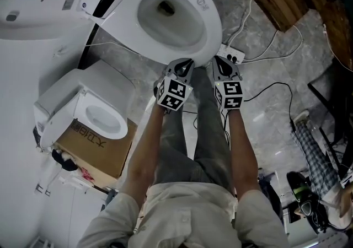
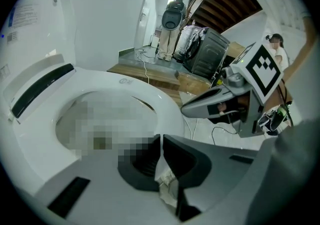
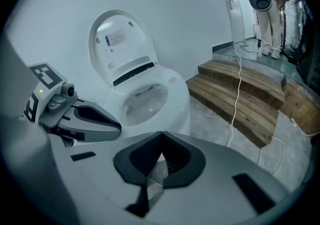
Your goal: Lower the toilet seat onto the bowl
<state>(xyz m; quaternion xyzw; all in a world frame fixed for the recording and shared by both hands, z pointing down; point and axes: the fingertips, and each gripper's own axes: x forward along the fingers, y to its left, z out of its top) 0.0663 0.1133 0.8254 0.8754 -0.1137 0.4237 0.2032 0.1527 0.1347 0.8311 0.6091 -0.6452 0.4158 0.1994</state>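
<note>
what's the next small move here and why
Probably just draw the left claw and right claw back: both are shut and empty near the front rim, and the seat already seems to lie flat on the bowl, with only the lid standing up.

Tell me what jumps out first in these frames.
A big white toilet fills the top of the head view, lid raised, seat already flat on the bowl. Just below it the left tool and right tool hang side by side, both shut and empty. A smaller toilet sits on a cardboard box at left.
</note>
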